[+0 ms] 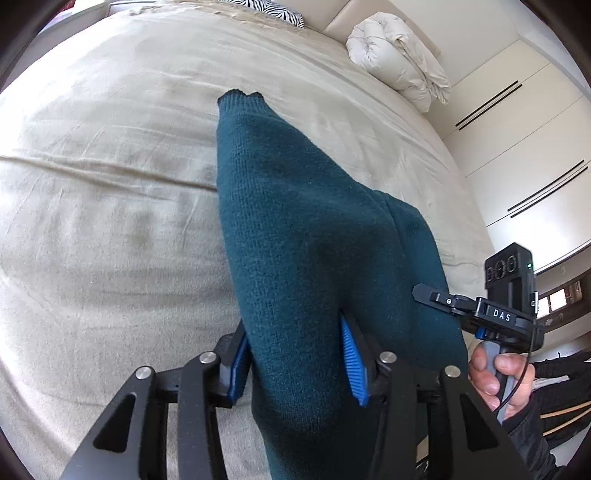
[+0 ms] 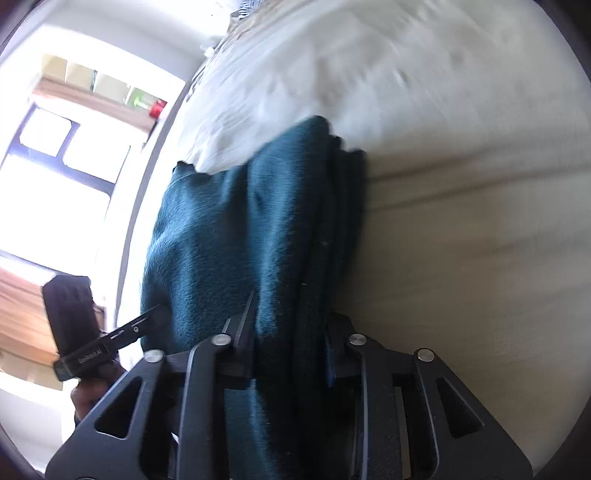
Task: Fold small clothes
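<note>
A dark teal knitted garment [image 1: 295, 229] hangs in the air above a beige bed [image 1: 110, 184], bunched between both grippers. My left gripper [image 1: 295, 354] is shut on a thick fold of it, blue pads [image 1: 352, 358] pressing each side. My right gripper [image 2: 288, 332] is shut on another bunch of the same teal garment [image 2: 258, 229]; that view is blurred. The right gripper [image 1: 509, 314] and the hand holding it also show at the right of the left wrist view. The left gripper shows at the lower left of the right wrist view [image 2: 110, 343].
A rolled white duvet [image 1: 399, 59] lies at the bed's far right corner, and a zebra-print pillow [image 1: 273, 9] at the head. White wardrobe doors [image 1: 517, 129] stand to the right. A bright window [image 2: 55, 166] is beside the bed.
</note>
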Tool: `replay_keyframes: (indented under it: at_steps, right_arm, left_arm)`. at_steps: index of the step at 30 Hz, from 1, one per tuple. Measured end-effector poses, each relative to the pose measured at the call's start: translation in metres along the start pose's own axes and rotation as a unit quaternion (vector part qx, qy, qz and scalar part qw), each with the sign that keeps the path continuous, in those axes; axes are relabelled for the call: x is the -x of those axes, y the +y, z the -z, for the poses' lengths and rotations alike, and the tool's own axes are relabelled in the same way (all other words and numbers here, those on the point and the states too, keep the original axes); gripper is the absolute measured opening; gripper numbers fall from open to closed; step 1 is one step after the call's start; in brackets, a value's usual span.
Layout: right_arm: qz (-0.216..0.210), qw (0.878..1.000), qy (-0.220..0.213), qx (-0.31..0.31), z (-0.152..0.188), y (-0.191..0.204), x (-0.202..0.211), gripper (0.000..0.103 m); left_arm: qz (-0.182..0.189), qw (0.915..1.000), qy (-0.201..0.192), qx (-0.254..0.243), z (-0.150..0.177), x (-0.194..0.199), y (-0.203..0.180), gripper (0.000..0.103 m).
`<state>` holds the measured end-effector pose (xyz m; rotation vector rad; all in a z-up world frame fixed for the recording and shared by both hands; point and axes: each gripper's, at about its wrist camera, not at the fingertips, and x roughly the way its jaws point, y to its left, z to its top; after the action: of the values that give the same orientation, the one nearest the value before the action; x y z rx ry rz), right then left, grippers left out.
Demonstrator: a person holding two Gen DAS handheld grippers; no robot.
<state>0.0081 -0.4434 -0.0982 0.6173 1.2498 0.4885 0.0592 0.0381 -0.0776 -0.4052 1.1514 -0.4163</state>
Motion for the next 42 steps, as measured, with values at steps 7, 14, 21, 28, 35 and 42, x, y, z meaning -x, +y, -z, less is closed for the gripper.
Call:
replay_keyframes:
  at_steps: [7, 14, 21, 28, 35, 42]
  right_arm:
    - [-0.046, 0.999, -0.011, -0.018, 0.004, -0.016, -0.009, 0.03]
    - [-0.013, 1.0, -0.004, -0.006, 0.02, -0.002, 0.007, 0.032]
    - [-0.022, 0.998, -0.023, -0.045, 0.045, -0.005, 0.006, 0.024]
    - [-0.024, 0.998, -0.031, -0.054, 0.059, -0.003, 0.009, 0.023]
    - [-0.041, 0.997, -0.047, -0.038, 0.066, -0.02, 0.028, 0.034]
    - [0.141, 0.976, -0.156, 0.056, 0.086, 0.026, 0.095, 0.05]
  left_arm:
    - [0.019, 0.9993, -0.009, 0.031, 0.006, -0.002, 0.011, 0.056]
    - [0.015, 0.9995, -0.011, 0.027, 0.005, -0.001, 0.008, 0.056]
    - [-0.005, 1.0, -0.002, -0.002, -0.006, -0.005, -0.005, 0.055]
    - [0.0, 0.9999, -0.01, -0.002, -0.003, -0.007, 0.003, 0.056]
    - [-0.054, 0.9953, -0.07, -0.041, 0.012, 0.022, -0.017, 0.062]
    - [-0.196, 0.9308, -0.284, -0.121, 0.055, 0.113, -0.076, 0.103]
